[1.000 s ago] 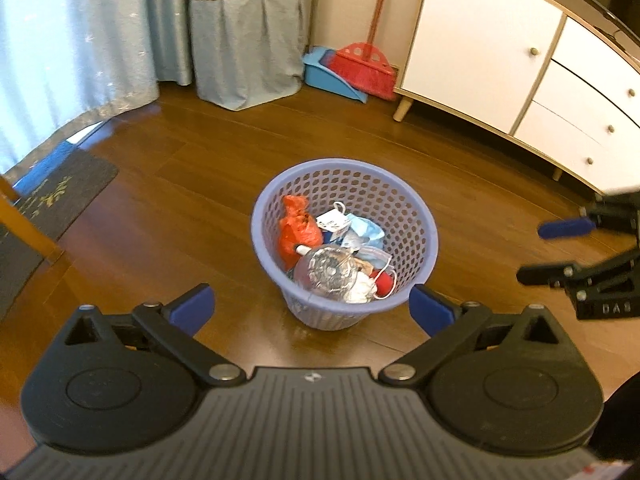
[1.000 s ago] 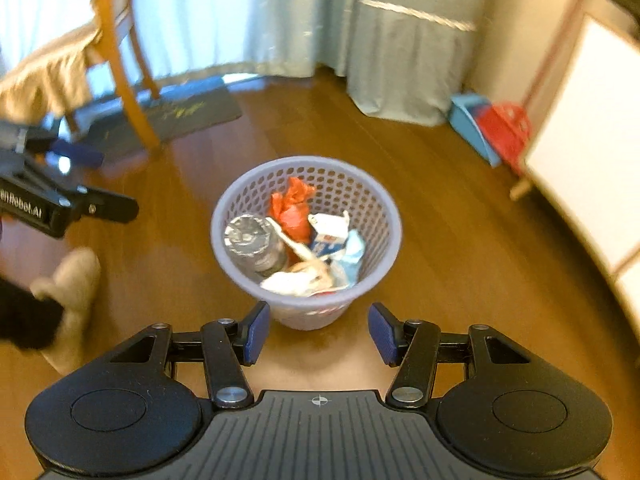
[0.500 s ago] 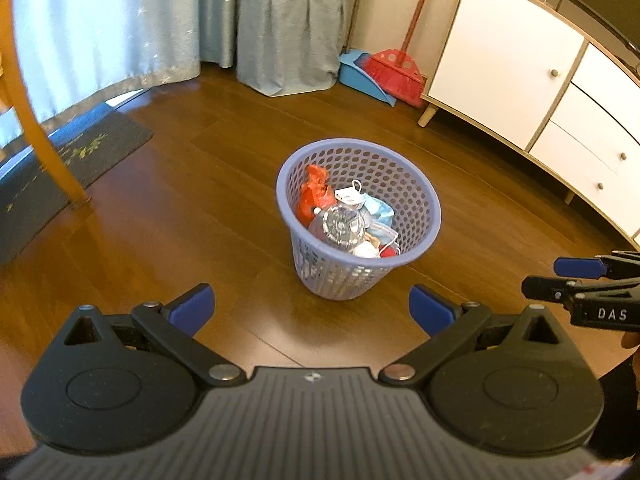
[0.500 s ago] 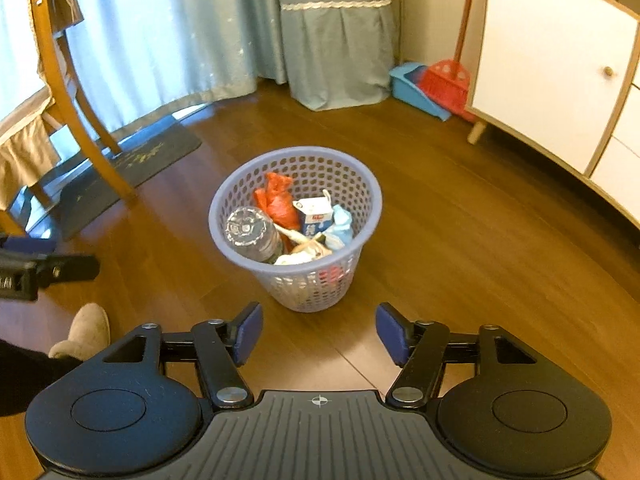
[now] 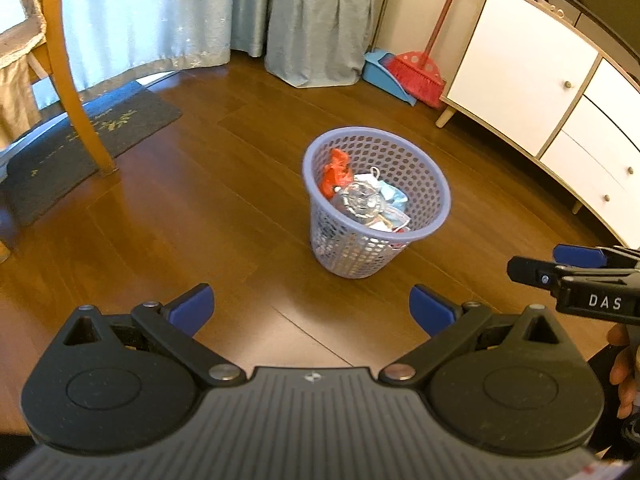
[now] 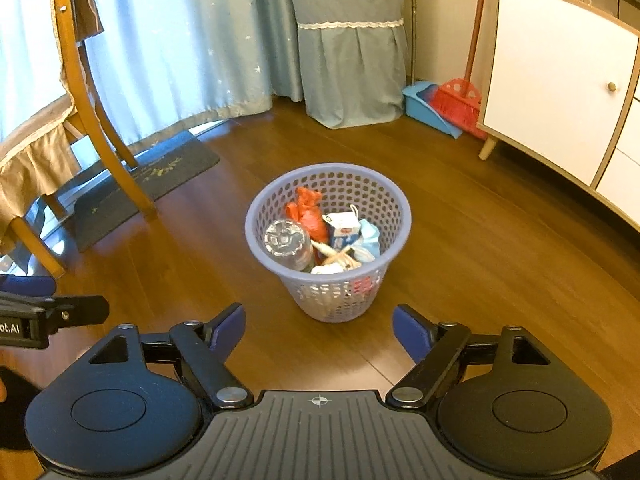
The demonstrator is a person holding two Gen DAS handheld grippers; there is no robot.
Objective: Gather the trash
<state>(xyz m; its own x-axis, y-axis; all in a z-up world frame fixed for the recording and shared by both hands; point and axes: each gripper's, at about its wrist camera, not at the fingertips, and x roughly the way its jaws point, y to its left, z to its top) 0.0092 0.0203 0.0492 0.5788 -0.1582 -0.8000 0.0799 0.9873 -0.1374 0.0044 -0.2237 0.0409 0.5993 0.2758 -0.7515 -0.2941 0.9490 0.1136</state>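
Two grippers, both empty. Left wrist view: left gripper (image 5: pixel 311 309) hung over bare wood floor (image 5: pixel 208 216), jaws wide apart, nothing btwn them. Purple mesh basket (image 5: pixel 424 236) stood upright on the floor ahead, well apart from the fingertips. Inside it: red bag (image 5: pixel 334 170) at the back-left wall, clear plastic bottle (image 5: pixel 360 202) lying w/ its base facing up, crumpled white and blue bits beside it. Right gripper (image 5: pixel 560 266) showed at the right edge, seen side-on; can't tell its jaw gap from here. Part of a hand (image 5: pixel 622 364) below it. White cabinet (image 5: pixel 528 68) at right, red broom (image 5: pixel 416 72) and blue dustpan (image 5: pixel 384 68) against the wall, dark mat (image 5: pixel 80 136) and a wooden chair leg (image 5: pixel 72 80) at left.

Right wrist view: right gripper (image 6: pixel 319 328) w/ jaws spread apart, holding nothing, floor (image 6: pixel 480 240) under it. Basket (image 6: pixel 288 276) stood just ahead, centred btwn the fingers but not touching. Bottle (image 6: pixel 286 240) at the left inside, red bag (image 6: pixel 308 212) behind, small milk carton (image 6: pixel 342 228) and blue mask (image 6: pixel 370 236) to the right. Left gripper (image 6: pixel 52 308) poked in at the left edge. Curtains (image 6: pixel 180 40) behind.
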